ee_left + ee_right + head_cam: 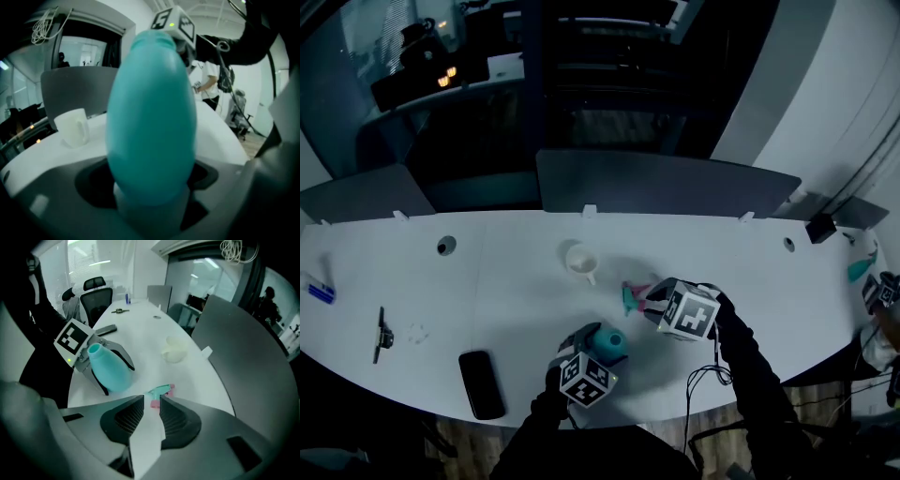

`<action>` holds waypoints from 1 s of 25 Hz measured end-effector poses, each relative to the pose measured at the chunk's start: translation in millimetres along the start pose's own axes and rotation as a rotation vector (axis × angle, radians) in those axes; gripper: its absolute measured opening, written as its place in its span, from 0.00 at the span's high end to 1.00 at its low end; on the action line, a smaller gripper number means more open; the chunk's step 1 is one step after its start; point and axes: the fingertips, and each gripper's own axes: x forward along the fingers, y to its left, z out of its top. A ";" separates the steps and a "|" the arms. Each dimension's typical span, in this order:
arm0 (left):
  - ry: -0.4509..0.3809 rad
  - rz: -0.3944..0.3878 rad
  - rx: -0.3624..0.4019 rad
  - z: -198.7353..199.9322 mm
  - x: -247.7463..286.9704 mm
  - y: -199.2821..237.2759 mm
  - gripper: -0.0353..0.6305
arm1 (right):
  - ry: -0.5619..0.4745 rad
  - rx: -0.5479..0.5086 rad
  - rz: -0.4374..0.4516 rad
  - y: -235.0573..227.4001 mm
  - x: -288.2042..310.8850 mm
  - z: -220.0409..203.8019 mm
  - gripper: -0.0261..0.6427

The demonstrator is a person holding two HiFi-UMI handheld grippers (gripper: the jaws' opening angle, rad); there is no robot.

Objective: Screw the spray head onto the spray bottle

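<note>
A teal spray bottle [610,342] with a bare, uncapped neck sits in my left gripper [594,339], whose jaws are shut on its body near the table's front edge. In the left gripper view the bottle [150,122] fills the middle, neck pointing away. The right gripper view shows it tilted [108,365] between the left gripper's black fingers [123,357]. The teal spray head [633,296] with its pink collar lies on the white table [487,300]. My right gripper [151,408] points down at it, its jaws a narrow gap apart, the spray head [159,392] just beyond their tips and not pinched.
A white mug [581,260] stands behind the spray head. A black phone [482,383] lies near the front edge at left, and a small dark tool [382,335] and a blue item [321,292] lie further left. Grey partitions [666,183] stand behind the table.
</note>
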 end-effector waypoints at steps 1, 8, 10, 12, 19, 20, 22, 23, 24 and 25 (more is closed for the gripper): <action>0.000 -0.003 0.003 0.2 -0.1 -0.5 0.32 | 0.054 -0.003 0.042 -1.8 7.6 -1.5 0.84; -0.003 -0.012 0.012 -0.3 -0.9 -0.9 0.32 | 0.295 -0.003 0.186 -4.3 50.0 -16.0 0.80; -0.002 -0.010 0.011 -0.1 -0.5 -0.4 0.32 | 0.323 0.001 0.198 -5.7 57.4 -16.2 0.78; -0.001 -0.009 0.009 -0.1 -0.3 -0.2 0.32 | 0.357 0.004 0.219 -5.7 63.0 -15.2 0.78; -0.001 -0.008 0.008 0.2 -0.6 0.0 0.32 | 0.512 -0.008 0.227 -12.1 80.3 -17.5 0.78; -0.001 -0.008 0.008 0.3 -0.3 -0.1 0.32 | 0.527 0.001 0.232 -12.1 81.6 -18.2 0.78; 0.000 -0.008 0.008 0.0 0.1 0.0 0.32 | 0.546 0.025 0.251 -10.2 85.1 -19.6 0.78; 0.000 -0.007 0.008 -0.2 0.0 0.0 0.32 | 0.553 0.032 0.261 -7.9 87.6 -21.1 0.78; 0.001 -0.007 0.009 -0.3 -0.1 -0.2 0.32 | 0.562 0.035 0.267 -5.5 90.2 -23.4 0.78; 0.000 -0.007 0.009 -0.2 -0.1 -0.4 0.32 | 0.569 0.032 0.267 -3.8 92.1 -25.6 0.78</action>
